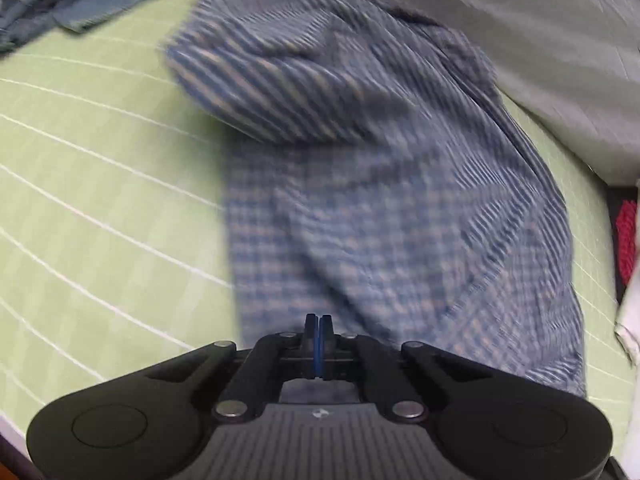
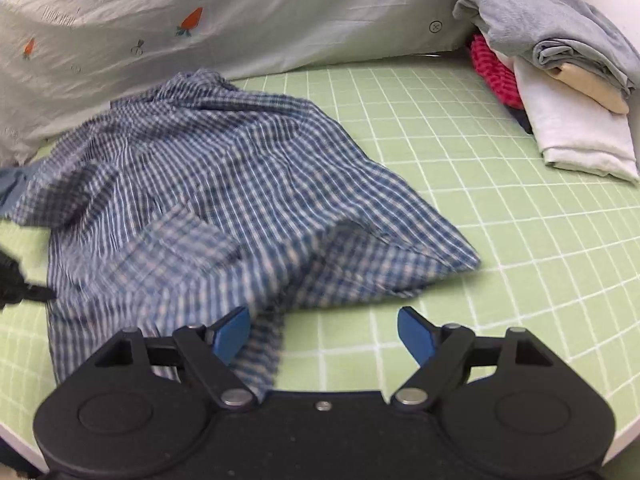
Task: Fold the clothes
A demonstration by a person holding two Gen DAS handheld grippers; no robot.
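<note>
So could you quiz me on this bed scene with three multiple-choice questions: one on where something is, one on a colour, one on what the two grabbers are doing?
1. Where is the stack of folded clothes in the right wrist view?
A. Far right of the bed
B. Under the checked shirt
C. Between the right grabber's fingers

2. What colour is the gridded sheet?
A. Red
B. Light green
C. Black

3. How do the two grippers stand?
A. Both wide open
B. Both shut
C. Left shut, right open

Answers:
1. A: the stack sits at the upper right, apart from the blue checked shirt.
2. B: pale green with white lines shows all around the shirt.
3. C: the left gripper has its fingers pressed together over the shirt, though a pinch of cloth cannot be made out; the right gripper has a wide gap with nothing held.
</note>
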